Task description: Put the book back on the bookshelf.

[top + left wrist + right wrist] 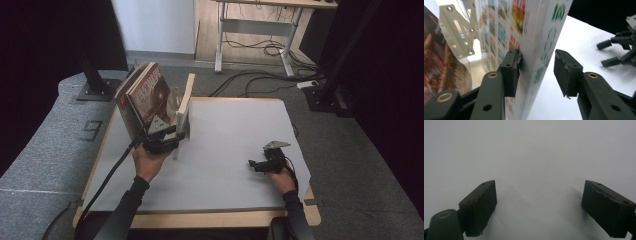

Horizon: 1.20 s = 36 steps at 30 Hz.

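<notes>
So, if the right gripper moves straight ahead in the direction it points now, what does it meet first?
Probably the white table top itself. The right gripper has open jaws with nothing between them and seems tilted toward the bare surface.

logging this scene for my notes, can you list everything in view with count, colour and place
book: 1, pale cover with small coloured pictures, upright near the table's left side, between the left claw's jaws
magazines: a few, dark red covers, leaning at the table's left edge
folding rack: 1, white metal, between the magazines and the book
table: 1, white top with wooden edge, centre
desk: 1, wooden top on white legs, far back
cables: several, black, on the grey floor behind the table
left claw: 1, black, one pad against the book, the other apart from it
right claw: 1, black, open, low over the table's right side
forearms: 2, dark sleeves, bottom
</notes>
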Tool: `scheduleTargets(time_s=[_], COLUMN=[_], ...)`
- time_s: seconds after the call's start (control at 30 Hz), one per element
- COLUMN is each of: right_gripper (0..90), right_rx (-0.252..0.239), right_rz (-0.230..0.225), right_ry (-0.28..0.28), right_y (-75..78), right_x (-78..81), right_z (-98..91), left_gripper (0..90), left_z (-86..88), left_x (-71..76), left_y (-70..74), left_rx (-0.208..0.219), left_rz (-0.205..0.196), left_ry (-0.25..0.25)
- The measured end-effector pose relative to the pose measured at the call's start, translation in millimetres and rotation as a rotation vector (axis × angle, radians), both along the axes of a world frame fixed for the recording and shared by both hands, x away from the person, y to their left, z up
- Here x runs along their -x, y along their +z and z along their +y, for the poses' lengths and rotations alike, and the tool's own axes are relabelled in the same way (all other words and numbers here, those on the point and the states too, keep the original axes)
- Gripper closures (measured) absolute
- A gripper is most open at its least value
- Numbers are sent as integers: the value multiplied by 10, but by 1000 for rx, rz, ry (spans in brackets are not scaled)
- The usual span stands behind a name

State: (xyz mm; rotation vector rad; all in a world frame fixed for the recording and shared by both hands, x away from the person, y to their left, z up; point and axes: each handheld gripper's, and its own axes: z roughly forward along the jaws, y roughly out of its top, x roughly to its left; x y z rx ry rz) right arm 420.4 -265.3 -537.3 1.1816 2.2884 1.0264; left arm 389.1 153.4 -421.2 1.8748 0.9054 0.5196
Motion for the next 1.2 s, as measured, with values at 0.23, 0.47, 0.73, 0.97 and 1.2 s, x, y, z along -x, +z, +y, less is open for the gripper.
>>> scheduleTargets(time_s=[0.23,0.47,0.73,0.97,1.2], right_gripper=[120,121,120,120,120], right_rx=[0,1,1,1,1], right_rz=[0,0,0,0,0], right_ry=[0,1,1,1,1], right_y=[0,0,0,0,0], right_x=[0,0,-1,0,-1], right_z=[0,-1,-1,-1,-1], left_gripper=[687,761,704,474,577], left_z=[33,7,9,-47,-57], left_x=[47,9,0,-8,-77], left_y=[-144,-208,-298,-348,-460], left_rx=[7,1,-30,-12,-76], left_rz=[26,21,34,43,89], left_ry=[-16,0,22,10,38])
